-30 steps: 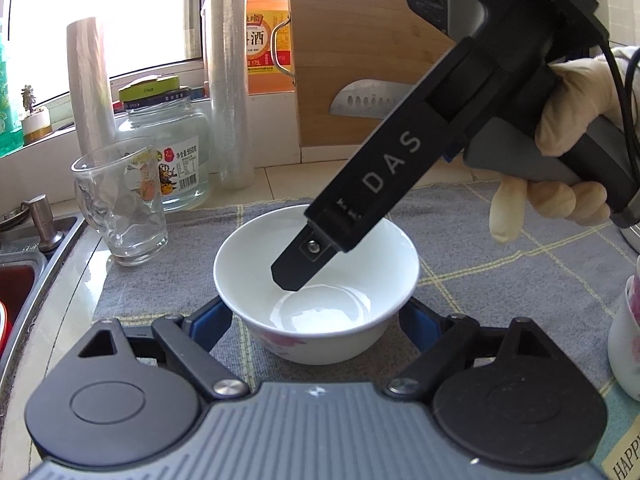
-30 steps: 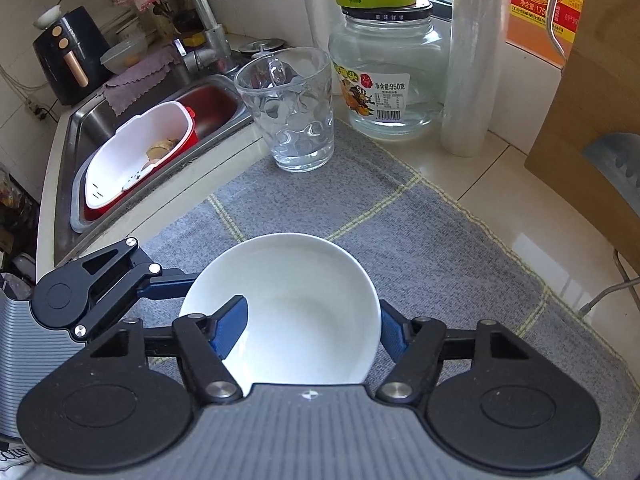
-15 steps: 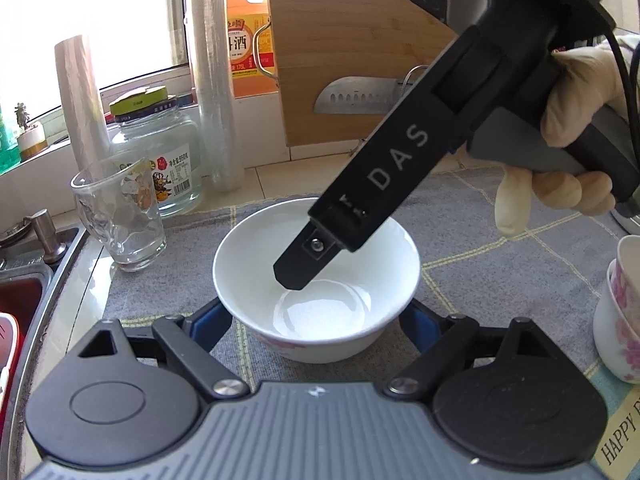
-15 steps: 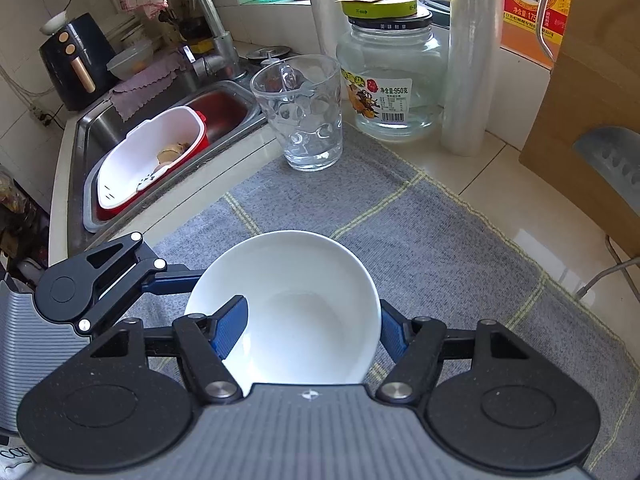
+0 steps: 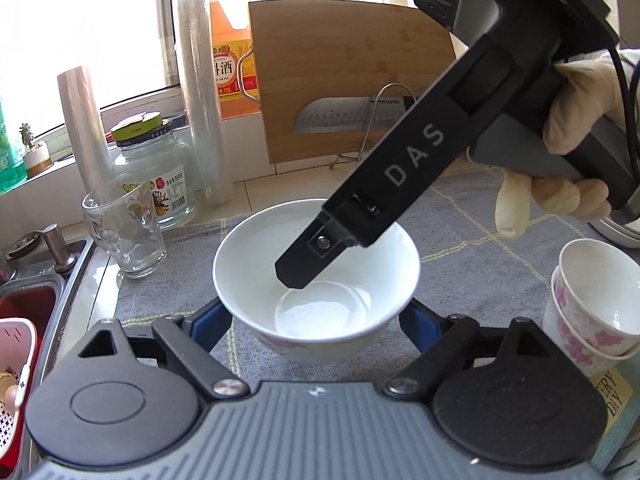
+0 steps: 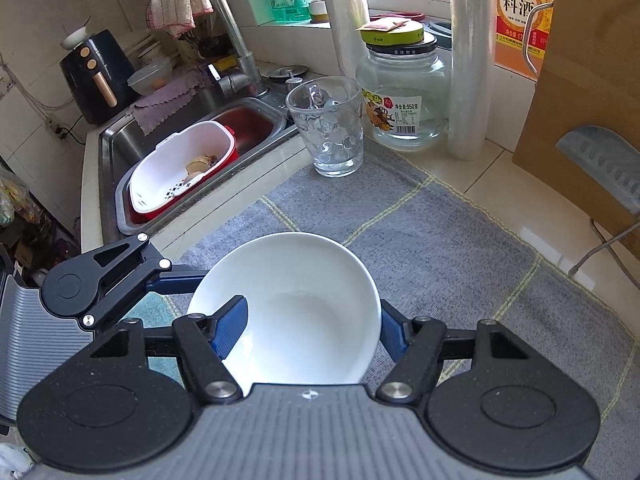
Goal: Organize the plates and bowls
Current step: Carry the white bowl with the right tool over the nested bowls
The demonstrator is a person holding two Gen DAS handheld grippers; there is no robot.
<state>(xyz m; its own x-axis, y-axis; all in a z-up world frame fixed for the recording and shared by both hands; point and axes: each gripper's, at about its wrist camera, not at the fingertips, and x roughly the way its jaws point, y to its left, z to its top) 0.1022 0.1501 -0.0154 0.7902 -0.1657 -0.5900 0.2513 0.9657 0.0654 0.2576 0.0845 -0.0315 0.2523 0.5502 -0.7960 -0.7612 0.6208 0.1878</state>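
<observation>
While one white bowl (image 5: 316, 284) sits at lower centre of the left wrist view, the left tool (image 5: 316, 322) clasps its outer sides with both blue pads. One finger of the right tool (image 5: 320, 256) dips inside it. Two stacked cups (image 5: 592, 312) stand at right, one glass (image 5: 124, 236) at left.

From the right wrist view, the right tool (image 6: 310, 330) clamps the bowl's (image 6: 296, 304) wall, one pad inside, one outside, above the grey mat (image 6: 440, 248) on the surface.
</observation>
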